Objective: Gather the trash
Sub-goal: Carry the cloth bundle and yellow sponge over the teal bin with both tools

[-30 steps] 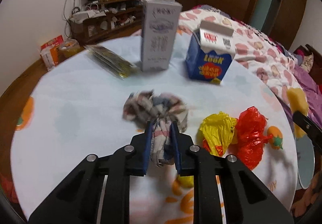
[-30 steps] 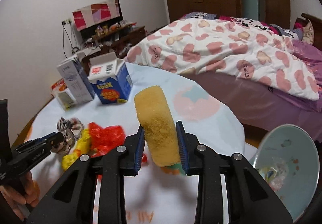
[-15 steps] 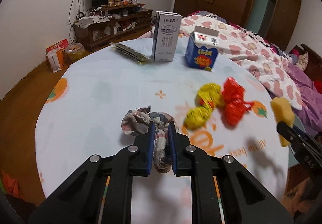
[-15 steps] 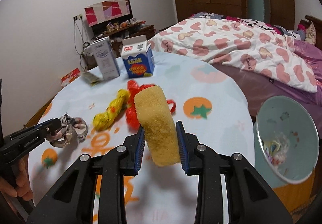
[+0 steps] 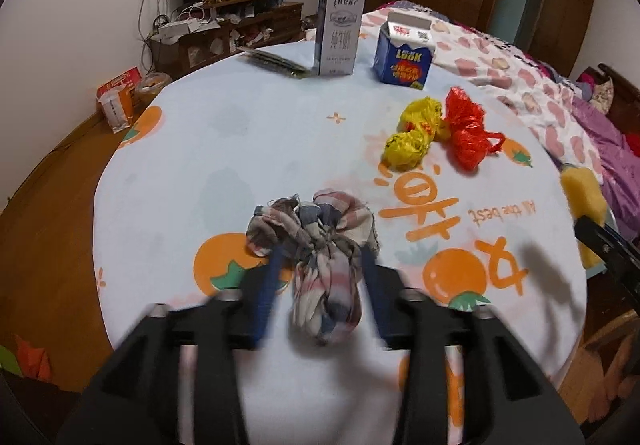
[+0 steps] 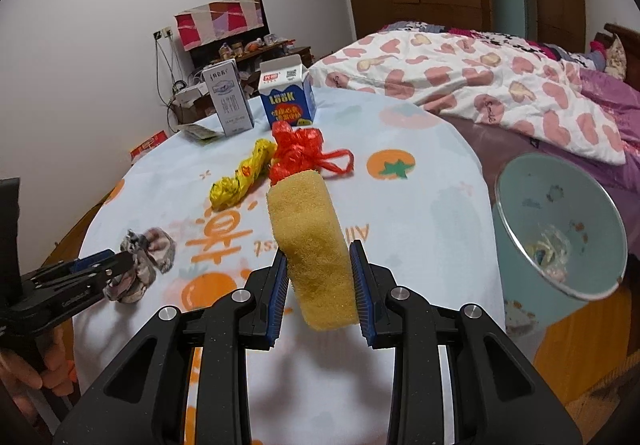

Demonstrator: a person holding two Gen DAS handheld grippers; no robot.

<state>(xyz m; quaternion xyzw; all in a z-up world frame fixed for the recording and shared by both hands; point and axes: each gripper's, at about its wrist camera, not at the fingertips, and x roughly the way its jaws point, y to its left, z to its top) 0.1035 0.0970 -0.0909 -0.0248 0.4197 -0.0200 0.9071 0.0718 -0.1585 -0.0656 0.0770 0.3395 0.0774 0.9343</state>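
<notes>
While the left wrist view shows the left gripper (image 5: 320, 277) jaws just opened around the checked rag (image 5: 320, 257), only the right wrist view shows the bin (image 6: 560, 237) off the table edge (image 6: 486, 197) at right, the right gripper (image 6: 320, 281) clamping the sponge (image 6: 310, 241).

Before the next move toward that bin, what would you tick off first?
1. Right claw gripping the yellow sponge: ok.
2. Left claw, which has just been opening, still pinching the checked rag: not ok, pads stand apart from it.
3. Rag resting on the table: cannot tell.
4. Light blue bin open-topped, with room left: ok.
5. Yellow bag and red bag clear of both claws: ok.
</notes>
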